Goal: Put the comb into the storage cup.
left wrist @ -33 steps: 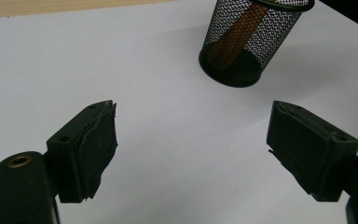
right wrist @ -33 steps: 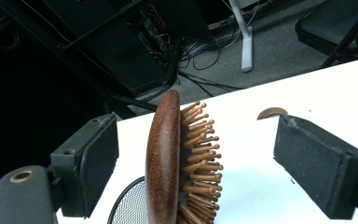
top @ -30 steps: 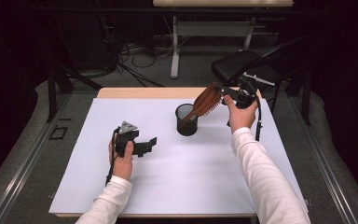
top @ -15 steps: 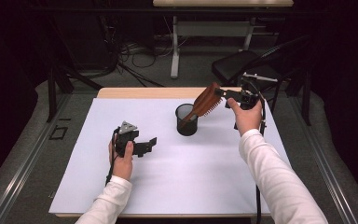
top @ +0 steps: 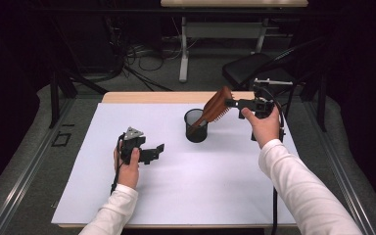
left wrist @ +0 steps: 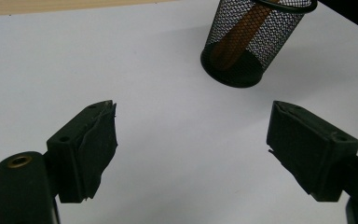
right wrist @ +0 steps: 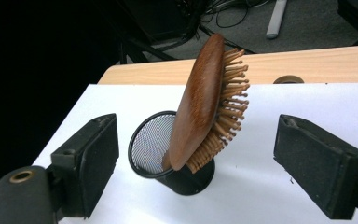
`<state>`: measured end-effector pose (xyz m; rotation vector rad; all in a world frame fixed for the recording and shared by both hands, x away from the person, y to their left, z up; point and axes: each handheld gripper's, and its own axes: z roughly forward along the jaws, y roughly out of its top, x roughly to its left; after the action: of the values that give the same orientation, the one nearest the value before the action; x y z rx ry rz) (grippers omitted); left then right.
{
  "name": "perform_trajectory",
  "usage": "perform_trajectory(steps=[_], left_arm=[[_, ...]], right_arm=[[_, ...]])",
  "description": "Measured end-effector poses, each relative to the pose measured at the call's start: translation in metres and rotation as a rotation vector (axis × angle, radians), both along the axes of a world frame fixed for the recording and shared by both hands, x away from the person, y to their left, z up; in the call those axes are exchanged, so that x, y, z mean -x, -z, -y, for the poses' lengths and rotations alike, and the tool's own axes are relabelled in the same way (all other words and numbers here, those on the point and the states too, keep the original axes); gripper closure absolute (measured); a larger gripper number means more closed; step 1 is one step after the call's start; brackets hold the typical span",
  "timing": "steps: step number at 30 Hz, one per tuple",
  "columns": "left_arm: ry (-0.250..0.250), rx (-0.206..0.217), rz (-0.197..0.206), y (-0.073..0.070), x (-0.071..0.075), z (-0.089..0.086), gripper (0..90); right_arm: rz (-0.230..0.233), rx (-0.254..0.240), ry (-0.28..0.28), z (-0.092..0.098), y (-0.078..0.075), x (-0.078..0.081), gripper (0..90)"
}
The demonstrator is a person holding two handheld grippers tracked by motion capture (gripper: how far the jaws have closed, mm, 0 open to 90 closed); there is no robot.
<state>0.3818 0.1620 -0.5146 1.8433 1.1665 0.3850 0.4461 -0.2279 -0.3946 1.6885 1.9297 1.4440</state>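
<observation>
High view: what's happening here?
A person works at a white-covered table with a gripper in each hand. A wooden hairbrush stands handle-down in a black mesh cup, leaning toward the right gripper, which is open just beside the brush head and not gripping it. The left gripper rests open on the table, holding nothing.

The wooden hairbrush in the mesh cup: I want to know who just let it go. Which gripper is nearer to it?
Right. The right gripper hangs open just beside the hairbrush head, above the mesh cup. The left gripper sits open low over the white mat, well short of the cup.
</observation>
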Motion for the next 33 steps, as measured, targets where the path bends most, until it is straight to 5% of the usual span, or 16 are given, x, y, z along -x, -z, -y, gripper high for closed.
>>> perform_trajectory(steps=[17, 33], left_arm=[[0.012, 0.039, 0.019, -0.011, 0.001, -0.008, 16.1], [0.062, 0.036, 0.020, -0.021, 0.003, -0.009, 16.1]], right_arm=[[0.047, 0.034, -0.025, 0.000, -0.005, 0.015, 0.7], [-0.008, 0.059, -0.098, -0.001, 0.003, 0.026, 0.0]])
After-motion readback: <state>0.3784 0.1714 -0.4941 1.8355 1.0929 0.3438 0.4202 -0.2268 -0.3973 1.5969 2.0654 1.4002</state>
